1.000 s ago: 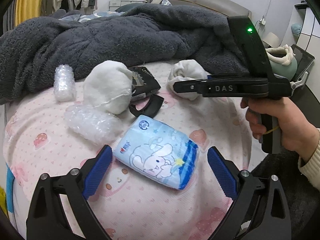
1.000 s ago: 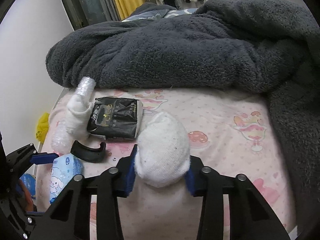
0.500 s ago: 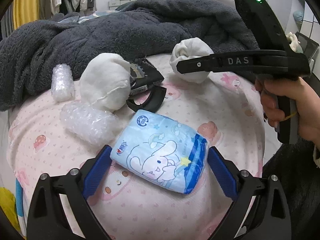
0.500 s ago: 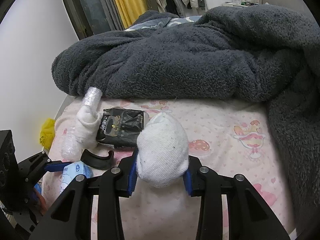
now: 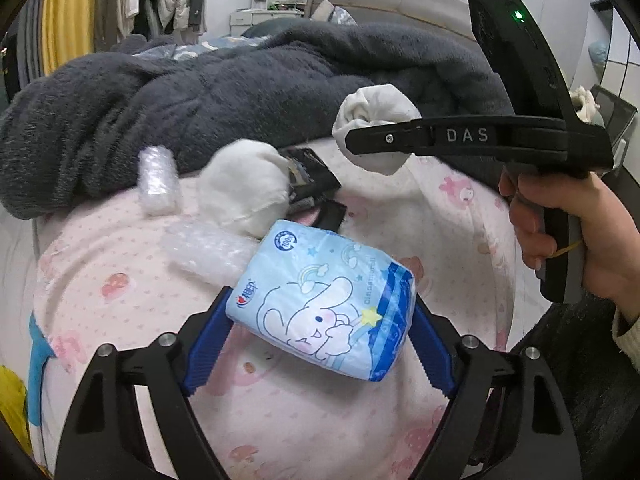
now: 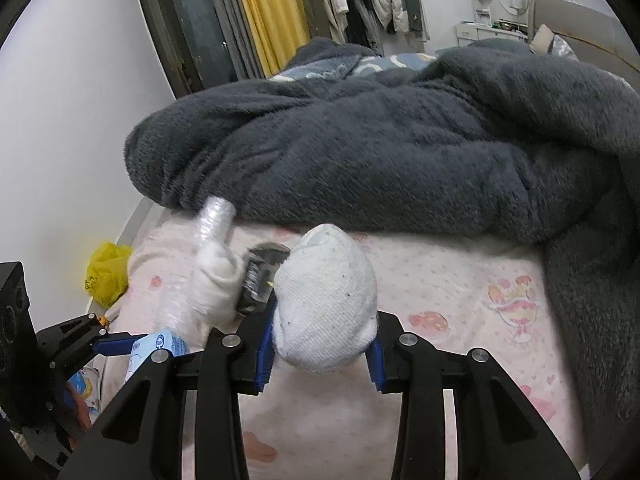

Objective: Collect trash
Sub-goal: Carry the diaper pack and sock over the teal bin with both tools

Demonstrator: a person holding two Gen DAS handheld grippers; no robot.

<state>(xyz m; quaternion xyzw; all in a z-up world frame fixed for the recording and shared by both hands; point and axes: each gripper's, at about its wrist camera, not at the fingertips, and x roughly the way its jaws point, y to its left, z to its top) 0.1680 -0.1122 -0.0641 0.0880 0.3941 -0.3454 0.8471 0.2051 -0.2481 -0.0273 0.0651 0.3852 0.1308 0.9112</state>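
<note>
A light blue tissue pack (image 5: 324,304) with a cartoon rabbit sits between the blue pads of my left gripper (image 5: 320,306). The jaws are closing and both pads touch its sides; it hangs just above the pink sheet (image 5: 280,420). My right gripper (image 6: 324,320) is shut on a balled white sock (image 6: 326,304) and holds it above the bed. The left wrist view shows that sock (image 5: 372,112) at the upper right, in the black gripper held by a hand (image 5: 600,248). The right wrist view catches the pack (image 6: 160,348) at the lower left.
On the sheet lie a second white sock (image 5: 244,184), a black packet (image 5: 308,172), a black curved piece (image 5: 332,214), a bubble-wrap roll (image 5: 158,180) and a flat bubble-wrap wad (image 5: 208,248). A dark grey blanket (image 5: 200,100) covers the far bed. A yellow bag (image 6: 106,276) lies beside the bed.
The left jaws closed in onto the tissue pack, which now overlaps the bubble wrap and the curved piece. The right gripper rose with the sock off the sheet.
</note>
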